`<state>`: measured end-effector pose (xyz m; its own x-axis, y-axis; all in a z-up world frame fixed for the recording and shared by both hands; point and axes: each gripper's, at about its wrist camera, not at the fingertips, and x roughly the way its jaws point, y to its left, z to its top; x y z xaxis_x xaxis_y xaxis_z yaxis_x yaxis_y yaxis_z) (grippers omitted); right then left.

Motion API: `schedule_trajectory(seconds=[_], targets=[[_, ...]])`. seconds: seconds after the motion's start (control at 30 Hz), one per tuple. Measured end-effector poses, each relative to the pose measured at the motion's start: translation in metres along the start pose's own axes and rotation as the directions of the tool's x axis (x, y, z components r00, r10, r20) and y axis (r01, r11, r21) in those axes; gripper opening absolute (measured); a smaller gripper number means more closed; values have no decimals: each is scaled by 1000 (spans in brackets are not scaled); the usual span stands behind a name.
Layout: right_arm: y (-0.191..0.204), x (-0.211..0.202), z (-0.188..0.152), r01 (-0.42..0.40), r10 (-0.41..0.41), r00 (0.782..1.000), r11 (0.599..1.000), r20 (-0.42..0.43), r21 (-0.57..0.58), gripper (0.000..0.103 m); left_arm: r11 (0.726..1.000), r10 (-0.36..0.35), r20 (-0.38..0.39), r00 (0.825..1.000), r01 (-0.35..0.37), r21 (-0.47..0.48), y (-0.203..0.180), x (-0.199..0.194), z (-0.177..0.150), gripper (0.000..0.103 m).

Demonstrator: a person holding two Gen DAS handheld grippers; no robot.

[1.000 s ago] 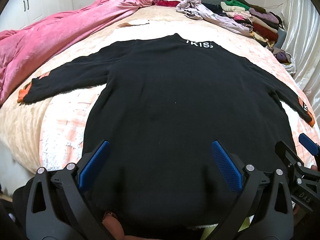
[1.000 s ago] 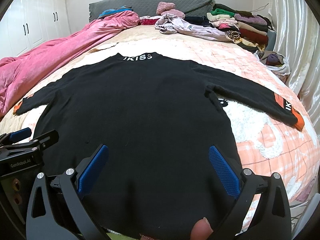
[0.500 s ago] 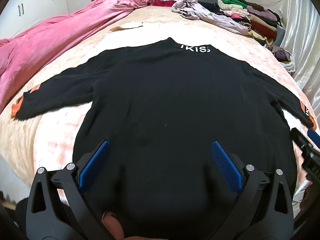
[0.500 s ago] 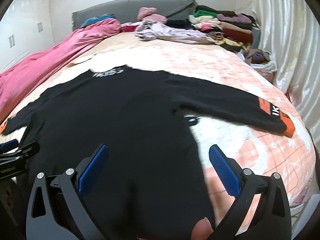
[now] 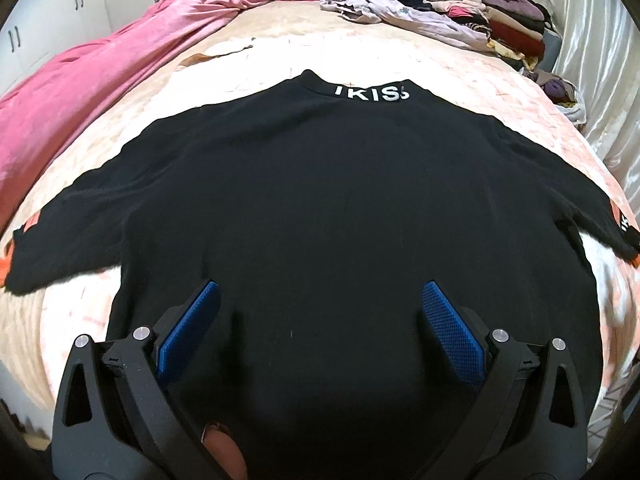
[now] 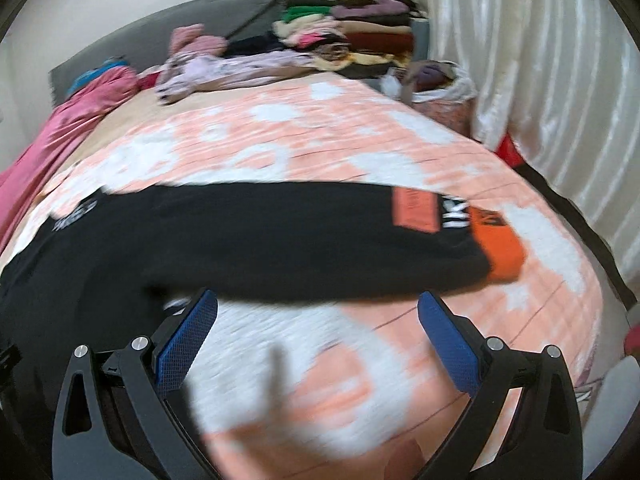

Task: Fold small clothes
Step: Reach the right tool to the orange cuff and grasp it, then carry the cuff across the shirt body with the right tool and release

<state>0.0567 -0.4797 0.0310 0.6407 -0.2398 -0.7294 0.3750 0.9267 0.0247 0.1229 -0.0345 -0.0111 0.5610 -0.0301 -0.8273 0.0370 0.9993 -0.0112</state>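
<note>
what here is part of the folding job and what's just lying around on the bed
Part of the job:
- black sweater, spread flat
- its orange-cuffed sleeve
- left gripper, open
- right gripper, open

Just lying about:
- pink blanket
- stack of folded clothes
- lilac garment

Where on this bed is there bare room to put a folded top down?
Bare bedspread between the black sweater and the lilac garment; also below the orange-cuffed sleeve. Crowded: clothes pile, pink quilt.
</note>
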Motion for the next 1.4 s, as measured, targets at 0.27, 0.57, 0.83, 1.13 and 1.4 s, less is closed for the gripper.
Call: schedule_trajectory(seconds=[0.27,0.57,0.83,1.13,1.4], targets=[[-76,34,22,19,-4,997,982,-76,190,99,1000,12,3,1000,-12,1,-3,18,28,95],[-137,62,31,135,-98,986,947,-137,290,99,999,31,48,998,-30,-21,-8,33,61,95],[-150,87,33,68,-9,986,936,-168,345,71,999,30,61,998,-29,-21,-8,51,72,95],[-109,47,57,-134,142,990,959,-13,251,6,999,23,76,997,-20,-40,15,55,67,95],[-8,6,84,-299,294,954,950,63,89,6,998,-14,88,996,19,-55,29,43,63,95]])
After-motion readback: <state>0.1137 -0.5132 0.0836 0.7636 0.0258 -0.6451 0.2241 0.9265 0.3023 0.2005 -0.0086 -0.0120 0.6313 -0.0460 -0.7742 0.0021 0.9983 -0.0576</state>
